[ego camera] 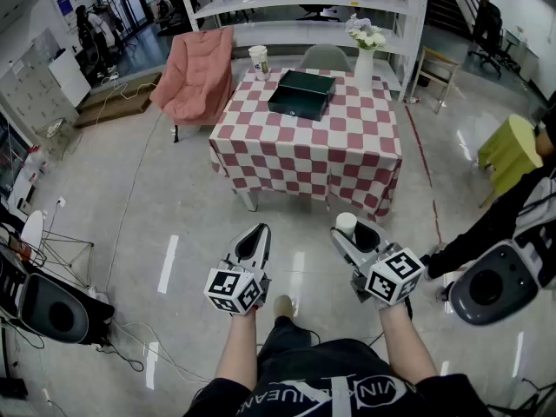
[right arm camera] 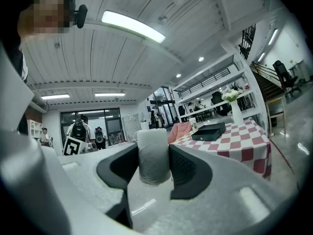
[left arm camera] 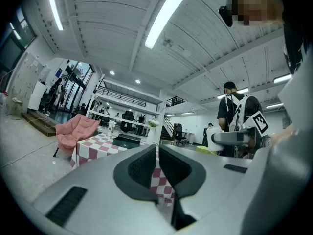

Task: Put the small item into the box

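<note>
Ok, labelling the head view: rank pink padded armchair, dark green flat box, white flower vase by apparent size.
1. pink padded armchair
2. dark green flat box
3. white flower vase
All similarly far.

Grey left tongs [ego camera: 259, 229], right tongs [ego camera: 347, 230]; black-white marker cubes [ego camera: 234, 291] [ego camera: 395, 276]; black shirt [ego camera: 330, 395]

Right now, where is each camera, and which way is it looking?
Head view: on the person's head, looking steeply down at the floor and table; shows both arms, the left gripper and the right gripper.
Left gripper view: on the left gripper, looking level along its shut jaws toward the table; the right gripper shows at the right.
Right gripper view: on the right gripper, looking level along jaws clamped on a roll.
Shared: both gripper views see the table and box.
</note>
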Available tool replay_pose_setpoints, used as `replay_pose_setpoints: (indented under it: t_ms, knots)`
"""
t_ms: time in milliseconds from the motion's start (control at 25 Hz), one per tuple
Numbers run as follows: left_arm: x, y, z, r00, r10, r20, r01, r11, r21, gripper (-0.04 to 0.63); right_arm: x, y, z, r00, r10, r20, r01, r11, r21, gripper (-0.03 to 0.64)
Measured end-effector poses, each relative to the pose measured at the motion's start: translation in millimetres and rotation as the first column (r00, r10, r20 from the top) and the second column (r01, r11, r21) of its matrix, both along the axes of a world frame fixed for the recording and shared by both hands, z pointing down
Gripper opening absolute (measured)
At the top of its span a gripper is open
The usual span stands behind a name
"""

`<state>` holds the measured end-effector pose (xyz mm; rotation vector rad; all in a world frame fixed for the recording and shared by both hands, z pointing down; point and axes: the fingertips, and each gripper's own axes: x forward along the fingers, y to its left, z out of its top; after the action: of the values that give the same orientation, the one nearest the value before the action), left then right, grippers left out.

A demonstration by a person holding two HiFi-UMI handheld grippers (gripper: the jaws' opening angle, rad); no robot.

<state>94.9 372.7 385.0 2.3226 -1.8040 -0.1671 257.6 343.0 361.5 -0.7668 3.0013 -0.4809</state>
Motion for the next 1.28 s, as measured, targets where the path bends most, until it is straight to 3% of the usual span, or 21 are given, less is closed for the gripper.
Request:
replay_pose_setpoints:
  t_ms: [680, 1280]
  knots:
    - [-73.5, -132.7, 10.2, 0.995, 0.096, 0.013, -0.096, 0.995, -0.025, 0.02, -72.1, -124.3, 13.4, 0.995, 0.097, -0.002, -0.097, 0.995, -0.027, 0.187]
    - [-117.4, -203.8, 23.0, 0.98, 0.201, 0.002, -0.2, 0.979, -0.047, 0.02, -101.8, -185.7, 28.6, 0.972, 0.235, 0.016, -0.233, 0.969, -0.082, 0.187]
